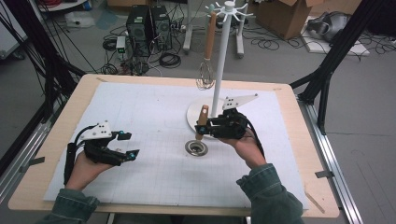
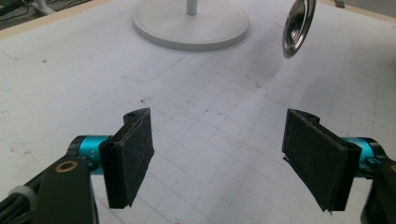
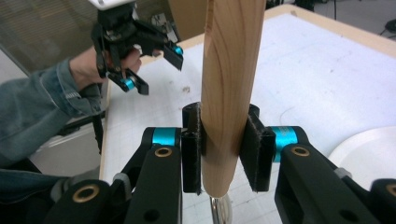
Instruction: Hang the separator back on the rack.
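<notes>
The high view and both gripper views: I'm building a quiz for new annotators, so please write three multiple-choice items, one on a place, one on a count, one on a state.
1. Where does the wire whisk with the wooden handle hang?
A. on the white hook stand
B. on the table edge
C. in the left tool

2. How many utensils hang on the stand?
A. one
B. three
C. five

3. What does the right tool do?
A. stands open
B. clamps the wooden handle of the small metal strainer
C. clamps a cable

Key: 1 A, the whisk dangles from a top hook; 2 A, the other hooks are bare; 3 B, both pads press on the handle, while the left tool stands open.
</notes>
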`<state>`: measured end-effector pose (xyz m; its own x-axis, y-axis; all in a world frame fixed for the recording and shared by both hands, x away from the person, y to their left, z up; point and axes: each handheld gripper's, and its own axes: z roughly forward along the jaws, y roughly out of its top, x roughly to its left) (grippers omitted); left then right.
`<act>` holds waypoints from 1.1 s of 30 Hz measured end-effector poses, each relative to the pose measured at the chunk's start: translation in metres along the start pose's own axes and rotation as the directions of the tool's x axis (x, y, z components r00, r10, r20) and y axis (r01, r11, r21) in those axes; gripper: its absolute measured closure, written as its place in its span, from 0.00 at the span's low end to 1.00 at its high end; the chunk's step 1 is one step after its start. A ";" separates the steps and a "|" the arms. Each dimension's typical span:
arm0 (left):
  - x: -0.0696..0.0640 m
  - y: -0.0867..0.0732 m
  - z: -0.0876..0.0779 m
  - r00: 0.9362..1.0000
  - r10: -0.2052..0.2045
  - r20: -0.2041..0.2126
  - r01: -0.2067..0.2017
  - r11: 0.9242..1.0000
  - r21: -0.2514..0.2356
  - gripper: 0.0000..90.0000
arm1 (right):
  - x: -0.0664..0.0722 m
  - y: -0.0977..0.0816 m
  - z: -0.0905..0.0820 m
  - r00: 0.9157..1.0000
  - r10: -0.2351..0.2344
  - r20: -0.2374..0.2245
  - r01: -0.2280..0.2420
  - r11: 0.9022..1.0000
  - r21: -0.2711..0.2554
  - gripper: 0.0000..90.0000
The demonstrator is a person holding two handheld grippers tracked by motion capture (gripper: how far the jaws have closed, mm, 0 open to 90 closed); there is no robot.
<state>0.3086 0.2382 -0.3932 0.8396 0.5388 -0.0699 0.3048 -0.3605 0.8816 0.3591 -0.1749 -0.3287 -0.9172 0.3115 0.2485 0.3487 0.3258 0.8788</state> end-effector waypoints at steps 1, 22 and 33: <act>0.001 -0.001 0.000 1.000 -0.007 -0.003 0.007 1.000 0.000 0.26 | -0.001 0.002 -0.003 1.000 -0.002 0.006 0.002 1.000 -0.001 0.80; 0.014 -0.015 -0.005 0.997 -0.045 -0.060 0.045 0.999 0.003 0.17 | -0.008 0.048 -0.038 0.996 -0.079 0.035 0.078 0.996 0.036 0.80; 0.017 -0.017 -0.010 0.996 -0.048 -0.072 0.047 0.999 -0.009 0.12 | -0.010 0.077 -0.044 0.993 -0.106 0.048 0.104 0.994 0.042 0.80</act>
<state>0.3132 0.2610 -0.4050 0.7895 0.6087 -0.0783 0.3402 -0.3279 0.8813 0.3868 -0.1924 -0.2457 -0.9387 0.3174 0.1345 0.2596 0.3939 0.8817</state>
